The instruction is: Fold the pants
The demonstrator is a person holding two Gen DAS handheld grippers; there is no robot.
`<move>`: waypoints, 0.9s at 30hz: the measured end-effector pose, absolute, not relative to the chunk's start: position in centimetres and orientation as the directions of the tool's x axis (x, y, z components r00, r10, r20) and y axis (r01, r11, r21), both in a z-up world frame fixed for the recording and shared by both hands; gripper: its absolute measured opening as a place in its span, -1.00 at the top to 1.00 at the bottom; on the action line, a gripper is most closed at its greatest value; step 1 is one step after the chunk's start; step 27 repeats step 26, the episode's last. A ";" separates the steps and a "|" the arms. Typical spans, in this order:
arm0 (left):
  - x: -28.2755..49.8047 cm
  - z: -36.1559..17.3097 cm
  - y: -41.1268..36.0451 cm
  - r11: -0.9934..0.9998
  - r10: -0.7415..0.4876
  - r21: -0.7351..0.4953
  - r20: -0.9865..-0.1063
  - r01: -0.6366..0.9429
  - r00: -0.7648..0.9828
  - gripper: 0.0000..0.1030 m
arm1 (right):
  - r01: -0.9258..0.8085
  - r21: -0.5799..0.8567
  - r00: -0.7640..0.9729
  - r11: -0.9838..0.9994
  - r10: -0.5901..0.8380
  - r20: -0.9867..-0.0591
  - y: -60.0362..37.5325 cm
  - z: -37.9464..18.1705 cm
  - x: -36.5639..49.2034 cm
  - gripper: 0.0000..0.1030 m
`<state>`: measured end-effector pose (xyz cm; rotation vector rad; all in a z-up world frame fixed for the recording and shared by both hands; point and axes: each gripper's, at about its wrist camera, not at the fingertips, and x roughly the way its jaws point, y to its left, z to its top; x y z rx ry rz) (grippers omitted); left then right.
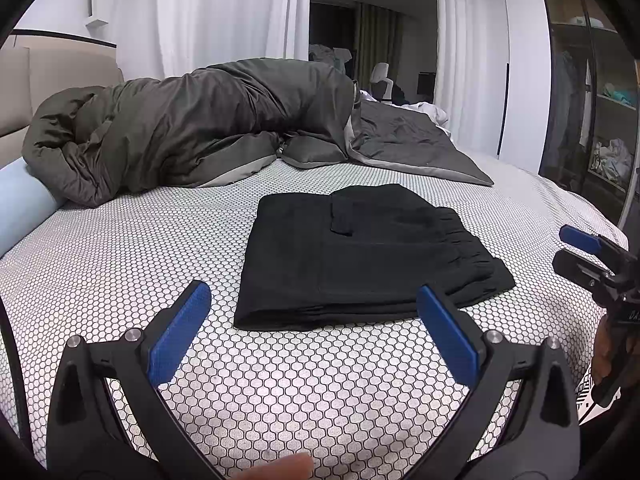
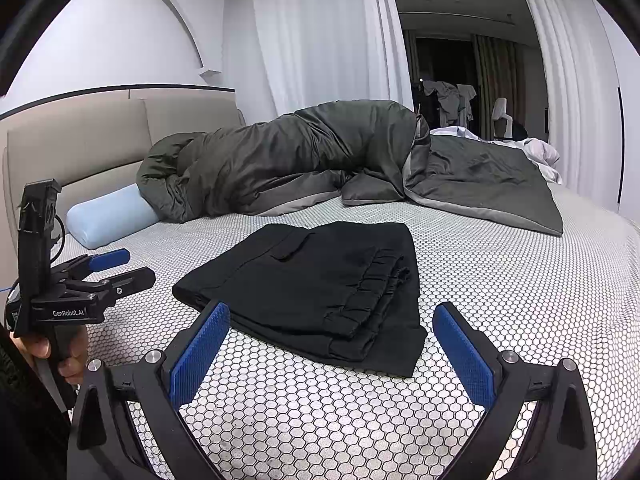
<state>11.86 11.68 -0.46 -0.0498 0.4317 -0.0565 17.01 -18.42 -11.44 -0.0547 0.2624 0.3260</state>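
Note:
Black pants (image 1: 360, 256) lie folded into a flat rectangle on the patterned bed sheet (image 1: 140, 248), elastic waistband on top at the right. In the right wrist view the same pants (image 2: 312, 280) sit just ahead of my fingers. My left gripper (image 1: 314, 312) is open, held above the sheet just short of the pants' near edge, holding nothing. My right gripper (image 2: 332, 334) is open too, near the waistband corner, and empty. Each gripper shows in the other's view: the right gripper (image 1: 576, 252) at the far right, the left gripper (image 2: 120, 268) at the left, held by a hand (image 2: 60, 356).
A dark grey duvet (image 1: 192, 136) is bunched across the far side of the bed, with a pale blue bolster (image 2: 108, 220) at the padded headboard (image 2: 80, 140). White curtains (image 1: 224, 12) hang behind. An open wardrobe (image 1: 592, 100) stands at the right.

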 end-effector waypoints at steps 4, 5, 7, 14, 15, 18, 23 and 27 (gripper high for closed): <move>11.9 -0.5 11.8 0.997 -0.066 -0.063 -0.417 0.044 0.907 -0.99 | -0.324 -0.010 0.914 0.946 0.310 -0.262 -18.5 -11.4 17.0 -1.00; 11.9 -0.5 11.8 0.997 -0.066 -0.063 -0.417 0.044 0.907 -0.99 | -0.323 -0.011 0.915 0.946 0.309 -0.261 -18.5 -11.4 17.0 -1.00; 11.9 -0.5 11.9 0.997 -0.067 -0.063 -0.417 0.044 0.907 -0.99 | -0.323 -0.010 0.915 0.946 0.310 -0.258 -18.5 -11.4 16.9 -1.00; 11.9 -0.5 11.8 0.997 -0.066 -0.063 -0.416 0.043 0.907 -0.99 | -0.324 -0.009 0.917 0.946 0.312 -0.250 -18.5 -11.3 16.8 -1.00; 11.9 -0.5 11.8 0.997 -0.066 -0.063 -0.416 0.044 0.907 -0.99 | -0.325 -0.010 0.916 0.946 0.312 -0.250 -18.5 -11.3 16.8 -1.00; 11.9 -0.5 11.9 0.997 -0.066 -0.064 -0.416 0.043 0.907 -0.99 | -0.325 -0.010 0.916 0.946 0.312 -0.251 -18.4 -11.3 16.8 -1.00; 11.9 -0.5 11.9 0.997 -0.066 -0.065 -0.417 0.043 0.907 -0.99 | -0.329 -0.015 0.915 0.944 0.315 -0.253 -18.3 -11.2 16.9 -1.00; 11.9 -0.5 11.8 0.997 -0.067 -0.068 -0.420 0.042 0.905 -0.99 | -0.330 -0.017 0.915 0.944 0.315 -0.253 -18.3 -11.2 16.9 -1.00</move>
